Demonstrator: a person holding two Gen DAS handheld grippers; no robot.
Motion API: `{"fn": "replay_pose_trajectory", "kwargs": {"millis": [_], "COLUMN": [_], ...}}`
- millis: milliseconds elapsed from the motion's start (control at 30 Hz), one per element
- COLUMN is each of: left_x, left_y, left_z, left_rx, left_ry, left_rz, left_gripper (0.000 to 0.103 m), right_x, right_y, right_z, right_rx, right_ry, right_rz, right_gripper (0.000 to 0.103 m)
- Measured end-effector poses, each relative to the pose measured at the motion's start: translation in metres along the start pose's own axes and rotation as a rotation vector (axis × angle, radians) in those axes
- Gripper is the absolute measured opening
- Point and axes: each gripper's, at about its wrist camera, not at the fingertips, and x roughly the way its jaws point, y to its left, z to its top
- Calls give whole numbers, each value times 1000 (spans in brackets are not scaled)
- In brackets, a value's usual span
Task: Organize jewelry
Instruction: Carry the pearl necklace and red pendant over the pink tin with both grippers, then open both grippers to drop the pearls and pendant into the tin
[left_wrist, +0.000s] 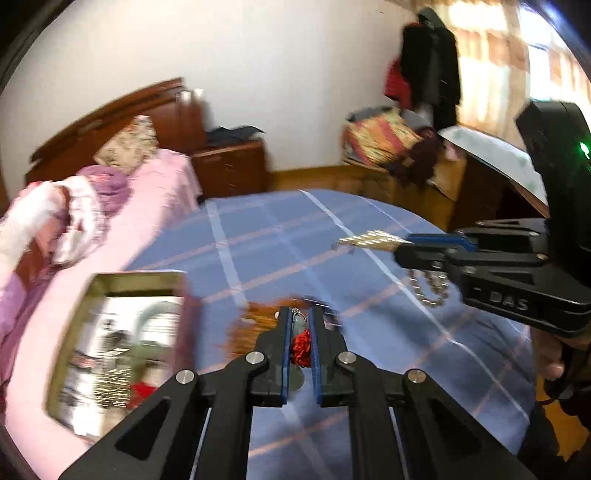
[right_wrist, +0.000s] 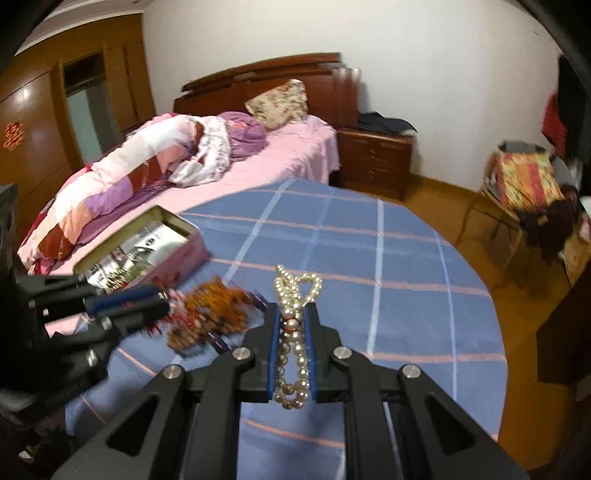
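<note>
Pearl necklace (right_wrist: 293, 332) looped, creamy beads, possibly doubled

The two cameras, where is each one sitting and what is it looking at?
Left wrist: sits on the left gripper, looking along its fingers, shut on a red-tasselled pendant, over the blue table; the right gripper and a hand show at right.
Right wrist: sits on the right gripper, looking along its fingers, shut on a pearl necklace; the left gripper shows at left.
Both share the table, open tin and pink bed.
</note>
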Motion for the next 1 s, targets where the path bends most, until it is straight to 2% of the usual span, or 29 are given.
{"fn": "replay_pose_trajectory", "kwargs": {"millis": [267,433,633,1000], "left_x": [-10,-8,1,12], "left_y": [98,139,167,166], "left_z": [-1,-13,-32,-43], "left_rx": [-114,-171,-215,-220], "left_ry": [-4,21,58,89], "left_rz": [212,293,311,281], "left_gripper": [8,8,8,8], "right_x": [27,48,77,126], "right_y": [53,84,115,135], "right_z": [42,61,72,58], "right_rx": [-94,-127,-147,-151], "right_ry": [-22,-19,-14,70], "right_rz": [92,156,209,228], "right_gripper": [15,15,15,15]}}
